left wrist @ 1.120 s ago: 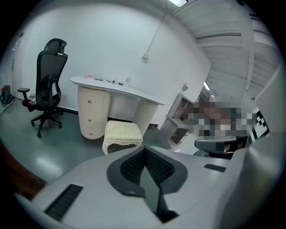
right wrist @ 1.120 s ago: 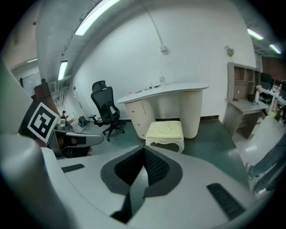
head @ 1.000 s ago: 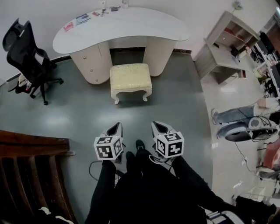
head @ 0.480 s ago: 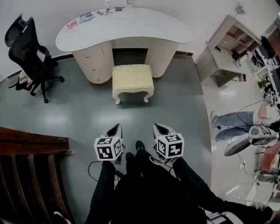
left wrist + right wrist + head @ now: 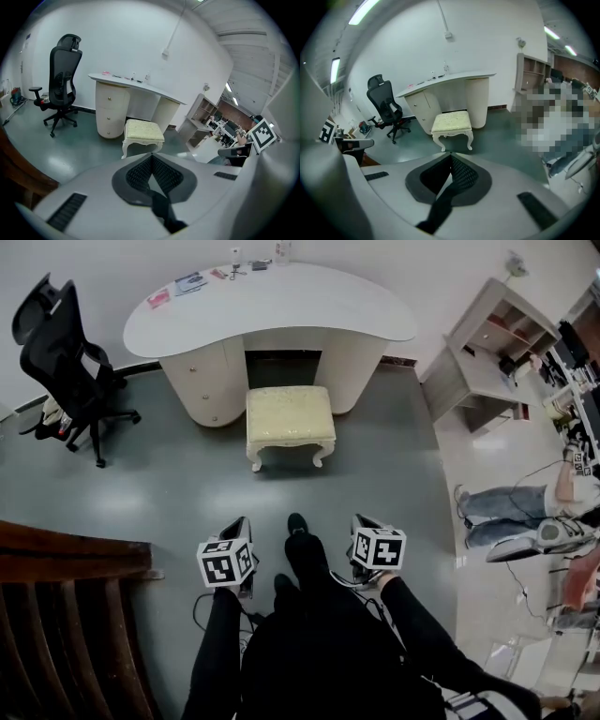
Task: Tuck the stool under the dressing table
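Left gripper [image 5: 239, 521] and right gripper [image 5: 362, 519] both point toward 12 o'clock, ribbed grey jaws closed tip to tip and holding nothing. Bare, glossy grey-green floor [image 5: 169, 484] lies between them and the stool [image 5: 290, 415]. The stool has a square, cream, textured cushion and white curved legs. It stands in front of the knee gap of the kidney-shaped white dressing table [image 5: 281, 306], with its back edge about at the tabletop's front edge, not tucked in. A black mesh office chair [image 5: 61, 352] sits at 10 o'clock, well clear.
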`<state>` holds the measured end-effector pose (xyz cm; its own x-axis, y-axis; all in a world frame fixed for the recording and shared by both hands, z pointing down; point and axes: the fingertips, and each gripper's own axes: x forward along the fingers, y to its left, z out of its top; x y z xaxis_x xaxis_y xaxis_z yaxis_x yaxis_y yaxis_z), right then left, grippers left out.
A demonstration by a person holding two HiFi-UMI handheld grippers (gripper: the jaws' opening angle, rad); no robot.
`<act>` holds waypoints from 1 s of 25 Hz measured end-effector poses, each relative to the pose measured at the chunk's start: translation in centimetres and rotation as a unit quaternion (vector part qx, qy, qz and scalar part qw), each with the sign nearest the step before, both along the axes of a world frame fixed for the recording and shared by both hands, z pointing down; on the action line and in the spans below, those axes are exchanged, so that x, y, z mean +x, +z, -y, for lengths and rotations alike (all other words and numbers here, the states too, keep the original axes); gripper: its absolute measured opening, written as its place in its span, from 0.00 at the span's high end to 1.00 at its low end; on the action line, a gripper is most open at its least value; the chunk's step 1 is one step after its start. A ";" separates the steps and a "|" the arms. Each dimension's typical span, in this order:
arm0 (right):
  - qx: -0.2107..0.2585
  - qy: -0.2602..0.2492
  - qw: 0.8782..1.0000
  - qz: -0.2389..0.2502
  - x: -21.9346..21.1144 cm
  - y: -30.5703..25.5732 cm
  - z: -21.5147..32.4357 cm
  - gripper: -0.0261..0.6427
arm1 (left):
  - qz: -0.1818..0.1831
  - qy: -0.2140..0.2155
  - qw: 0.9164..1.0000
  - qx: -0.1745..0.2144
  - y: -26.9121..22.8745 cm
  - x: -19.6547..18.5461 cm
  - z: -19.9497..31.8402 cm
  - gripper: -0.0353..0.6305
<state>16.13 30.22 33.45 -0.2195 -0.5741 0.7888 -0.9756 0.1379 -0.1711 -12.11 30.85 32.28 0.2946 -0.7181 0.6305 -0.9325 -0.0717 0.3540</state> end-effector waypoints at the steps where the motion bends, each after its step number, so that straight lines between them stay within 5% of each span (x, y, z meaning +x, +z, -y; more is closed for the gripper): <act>1: 0.000 0.005 1.000 -0.003 0.3 0.2 0.6 0.95 | 0.004 -0.004 1.000 -0.002 0.3 -0.5 0.5 0.94; 7: -0.017 0.034 0.999 -0.013 1.4 2.0 4.2 0.95 | 0.006 -0.026 0.999 -0.024 2.4 -2.5 3.7 0.94; 25: -0.112 0.007 0.993 -0.030 1.0 8.6 15.2 0.95 | 0.021 0.011 0.994 -0.102 8.9 0.2 18.1 0.94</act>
